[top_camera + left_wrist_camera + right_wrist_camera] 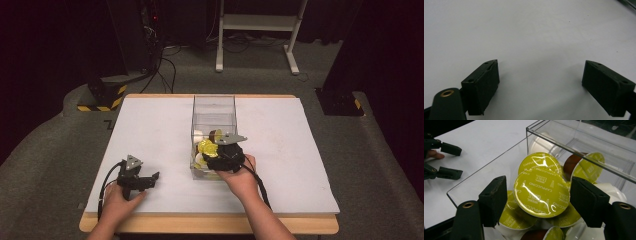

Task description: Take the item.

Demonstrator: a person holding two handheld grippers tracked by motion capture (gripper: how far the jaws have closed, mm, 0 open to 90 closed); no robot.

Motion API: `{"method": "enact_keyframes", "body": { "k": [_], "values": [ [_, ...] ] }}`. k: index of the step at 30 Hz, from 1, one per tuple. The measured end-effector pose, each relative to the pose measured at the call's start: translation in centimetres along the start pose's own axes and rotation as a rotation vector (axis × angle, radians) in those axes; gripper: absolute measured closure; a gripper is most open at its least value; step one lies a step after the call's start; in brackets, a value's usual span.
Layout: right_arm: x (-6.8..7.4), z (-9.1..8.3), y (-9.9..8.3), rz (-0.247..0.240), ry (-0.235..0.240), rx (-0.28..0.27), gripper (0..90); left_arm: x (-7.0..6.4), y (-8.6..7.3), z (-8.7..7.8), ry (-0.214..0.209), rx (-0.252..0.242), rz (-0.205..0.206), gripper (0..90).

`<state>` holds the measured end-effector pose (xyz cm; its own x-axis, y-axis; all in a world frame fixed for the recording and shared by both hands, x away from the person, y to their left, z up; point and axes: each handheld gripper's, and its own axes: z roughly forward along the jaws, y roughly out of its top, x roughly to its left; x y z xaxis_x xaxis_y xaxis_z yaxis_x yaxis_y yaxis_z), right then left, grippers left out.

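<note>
in the high view the right gripper (223, 150) and hand (240, 177) cover the near end of the clear box (214, 107), so most capsules (207, 147) there are hidden; lid print too small to read. right gripper view: top capsule (541, 192) hides most of the ones under it, lower capsules cut off by bottom edge, box's far end cut by the top & right edges. left gripper (541, 82) view: both jaws cut off at bottom edge.
</note>
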<state>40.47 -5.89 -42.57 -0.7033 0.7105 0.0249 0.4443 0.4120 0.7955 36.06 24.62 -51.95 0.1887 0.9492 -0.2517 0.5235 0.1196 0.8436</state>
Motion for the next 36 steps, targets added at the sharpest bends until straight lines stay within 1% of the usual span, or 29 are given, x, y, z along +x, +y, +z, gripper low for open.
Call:
{"method": "enact_keyframes", "body": {
  "k": [3, 7, 12, 14, 16, 20, 24, 27, 29, 36],
  "values": [
    [-0.16, 0.18, -0.16, 0.005, 0.004, 0.014, 31.1, 0.00, 0.00, 0.00, 0.000, 0.000, -0.001, 14.4],
    [-0.29, 0.26, -0.30, 0.013, 0.012, 0.020, 31.5, 0.00, 0.01, 0.00, 0.000, 0.001, 0.000, 14.4],
    [-0.27, 0.40, -0.30, 0.011, 0.014, 0.023, 32.7, 0.01, 0.01, 0.00, 0.000, 0.001, 0.001, 14.4],
    [-0.21, 0.41, -0.29, 0.005, 0.013, 0.026, 34.4, 0.01, 0.01, 0.00, 0.000, 0.002, 0.001, 14.4],
    [-0.21, 0.40, -0.30, 0.005, 0.010, 0.026, 36.1, 0.07, 0.02, -0.03, 0.000, 0.006, 0.010, 14.5],
    [-0.27, 0.39, -0.34, 0.006, 0.011, 0.021, 37.1, 0.06, 0.02, -0.03, 0.000, 0.005, 0.010, 14.4],
    [-0.30, 0.41, -0.35, 0.011, 0.012, 0.016, 37.4, -0.02, 0.00, 0.01, 0.000, -0.001, -0.003, 14.4],
    [-0.31, 0.34, -0.36, 0.009, 0.009, 0.011, 37.4, -0.02, 0.00, 0.01, 0.000, -0.001, -0.002, 14.5],
    [-0.30, 0.25, -0.39, 0.012, 0.006, 0.006, 37.5, 0.04, 0.01, -0.02, 0.000, 0.003, 0.006, 14.4],
    [-0.29, -0.06, -0.56, 0.010, 0.007, -0.013, 37.5, 0.00, -0.01, 0.00, 0.000, 0.000, 0.001, 14.5]
  ]
}}
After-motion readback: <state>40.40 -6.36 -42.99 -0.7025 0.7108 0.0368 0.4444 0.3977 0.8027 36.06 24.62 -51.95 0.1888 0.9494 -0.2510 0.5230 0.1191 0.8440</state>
